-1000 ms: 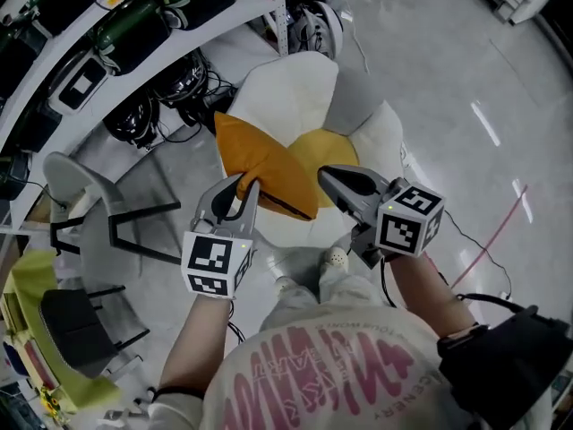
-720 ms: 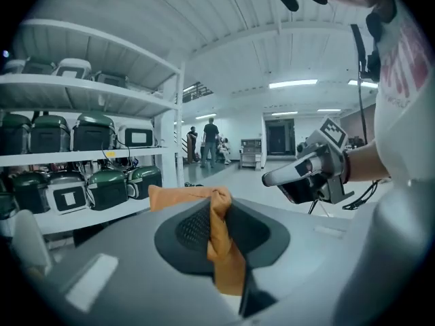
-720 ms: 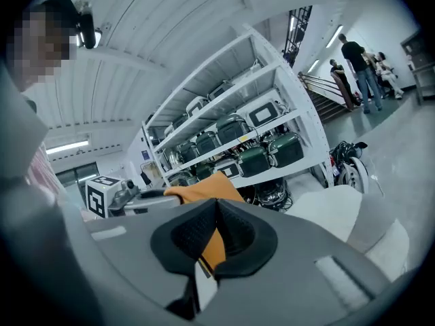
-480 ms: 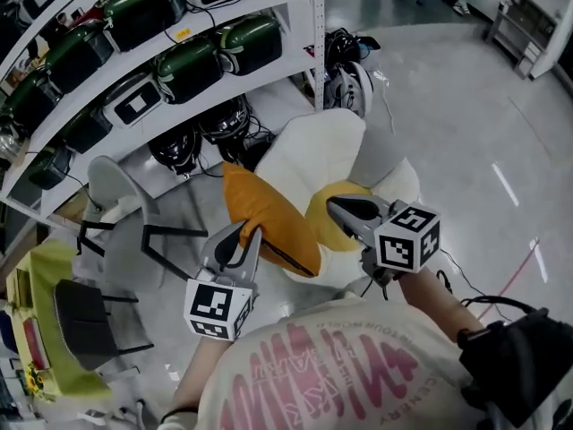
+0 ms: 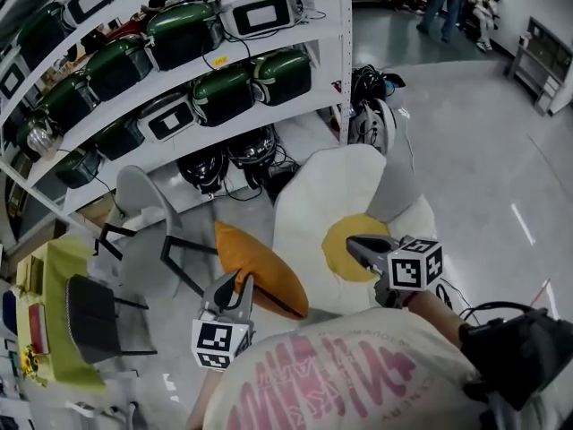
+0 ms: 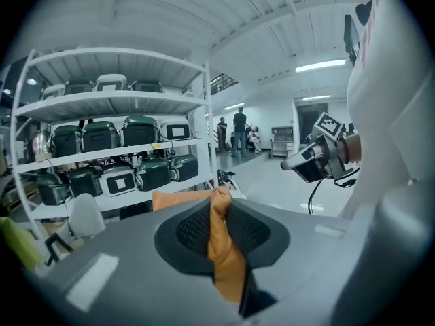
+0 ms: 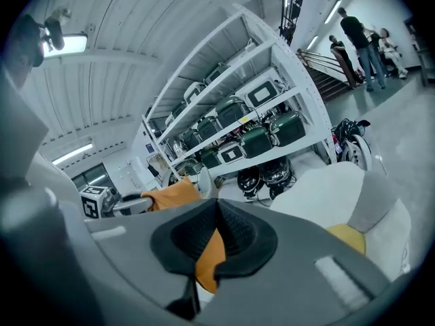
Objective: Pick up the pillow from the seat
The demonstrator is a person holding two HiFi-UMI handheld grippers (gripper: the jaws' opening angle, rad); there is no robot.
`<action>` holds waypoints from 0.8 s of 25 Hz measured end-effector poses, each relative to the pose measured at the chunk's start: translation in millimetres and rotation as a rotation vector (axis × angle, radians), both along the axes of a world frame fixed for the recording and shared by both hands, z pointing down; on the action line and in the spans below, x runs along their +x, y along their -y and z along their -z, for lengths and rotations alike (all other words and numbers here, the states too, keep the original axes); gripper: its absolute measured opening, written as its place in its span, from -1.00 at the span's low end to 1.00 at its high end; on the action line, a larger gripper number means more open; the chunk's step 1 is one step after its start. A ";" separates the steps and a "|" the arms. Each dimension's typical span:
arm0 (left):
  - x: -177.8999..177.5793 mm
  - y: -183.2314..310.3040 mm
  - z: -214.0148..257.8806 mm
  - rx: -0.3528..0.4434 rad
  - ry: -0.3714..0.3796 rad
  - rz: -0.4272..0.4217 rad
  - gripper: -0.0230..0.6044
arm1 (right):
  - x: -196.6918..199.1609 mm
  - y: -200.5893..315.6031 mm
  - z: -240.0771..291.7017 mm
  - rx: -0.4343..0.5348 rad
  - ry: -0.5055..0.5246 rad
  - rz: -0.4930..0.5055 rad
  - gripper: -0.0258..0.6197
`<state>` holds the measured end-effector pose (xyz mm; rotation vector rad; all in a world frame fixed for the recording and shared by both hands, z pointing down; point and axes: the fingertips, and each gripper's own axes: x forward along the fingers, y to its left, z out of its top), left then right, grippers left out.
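- The orange pillow is off the seat. It hangs low to your left, between the white flower-shaped seat and the grey chair.
- Your left hand-held gripper is clenched on a fold of the pillow's fabric, which is pinched between its pads.
- Your right hand-held gripper is closed with nothing in it. It sits over the seat's yellow centre, apart from the pillow.
- Each marker cube carries black-and-white square patterns and no words.
- Your shirt has pink lettering, upside down from the head view and not legible.
- The green-and-white machines on the white shelf show pale panels, but no brand can be read.
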<state>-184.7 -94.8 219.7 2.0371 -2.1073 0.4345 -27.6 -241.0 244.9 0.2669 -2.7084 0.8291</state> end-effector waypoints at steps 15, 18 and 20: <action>-4.7 -0.4 -3.9 0.000 -0.015 0.031 -0.71 | -0.8 7.0 -11.8 -0.001 -0.018 -0.001 -0.91; 0.6 2.7 -6.9 -0.001 -0.017 0.006 -0.71 | 1.2 8.2 -12.2 0.014 -0.011 -0.014 -0.91; 4.4 4.4 -10.1 -0.002 -0.022 -0.012 -0.71 | 2.5 9.2 -12.8 0.013 -0.002 -0.028 -0.91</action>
